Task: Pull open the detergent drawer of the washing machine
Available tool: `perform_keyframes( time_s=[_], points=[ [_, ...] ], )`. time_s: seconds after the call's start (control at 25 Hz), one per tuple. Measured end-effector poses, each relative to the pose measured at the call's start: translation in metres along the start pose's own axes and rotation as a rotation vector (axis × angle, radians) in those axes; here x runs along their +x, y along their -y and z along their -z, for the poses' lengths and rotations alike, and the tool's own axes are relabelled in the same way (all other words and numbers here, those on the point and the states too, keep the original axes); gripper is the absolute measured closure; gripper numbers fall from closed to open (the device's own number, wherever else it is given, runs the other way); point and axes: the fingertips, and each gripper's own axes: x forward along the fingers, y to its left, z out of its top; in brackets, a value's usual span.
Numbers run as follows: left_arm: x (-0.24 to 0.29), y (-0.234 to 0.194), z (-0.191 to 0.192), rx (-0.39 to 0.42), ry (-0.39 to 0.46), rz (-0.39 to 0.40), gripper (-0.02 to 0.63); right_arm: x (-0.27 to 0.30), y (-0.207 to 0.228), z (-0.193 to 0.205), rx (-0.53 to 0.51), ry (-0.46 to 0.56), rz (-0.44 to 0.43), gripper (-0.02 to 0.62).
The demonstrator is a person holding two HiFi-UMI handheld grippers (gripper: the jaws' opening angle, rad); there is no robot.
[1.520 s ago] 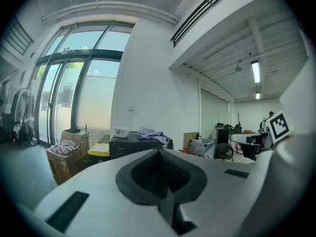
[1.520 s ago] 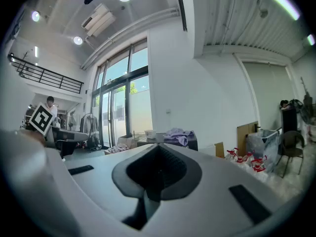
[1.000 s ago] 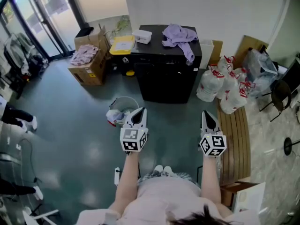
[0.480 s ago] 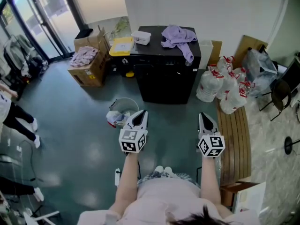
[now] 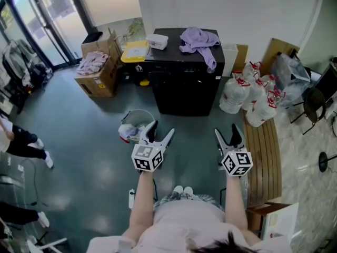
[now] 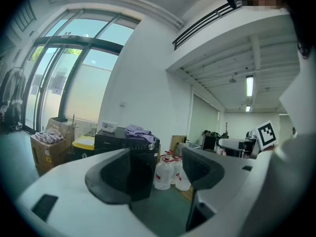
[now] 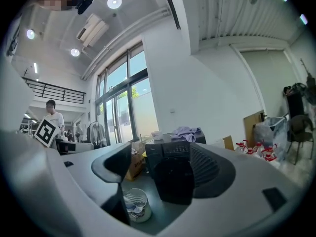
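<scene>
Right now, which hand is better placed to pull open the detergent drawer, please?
Probably left. Both claws have just opened, empty, well short of the washing machine; the left claw faces its left front, where the drawer likely sits; the right claw faces its right edge.

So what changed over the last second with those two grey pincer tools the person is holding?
Both opened. The left gripper and the right gripper had their jaws together a second ago. The jaws have just been opening and now stand apart, with nothing between them. Neither hand visibly shifted. The black front-loading washing machine ahead stays untouched, with the crumpled purple cloth lying on top as before.
</scene>
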Motion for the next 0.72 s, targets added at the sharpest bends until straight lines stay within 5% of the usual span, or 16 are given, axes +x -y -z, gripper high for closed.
perform_keyframes(
  time_s=[0.24,0.72],
  points=[
    [0.001,-0.007,-0.004,0.011,0.017,0.010,0.261,0.003,-0.007,0.001,0.013,-0.001,0.004,0.185],
    [0.007,-0.027,0.005,0.030,-0.006,0.047,0.261,0.011,-0.017,0.013,-0.009,-0.004,0.048,0.183]
  ],
)
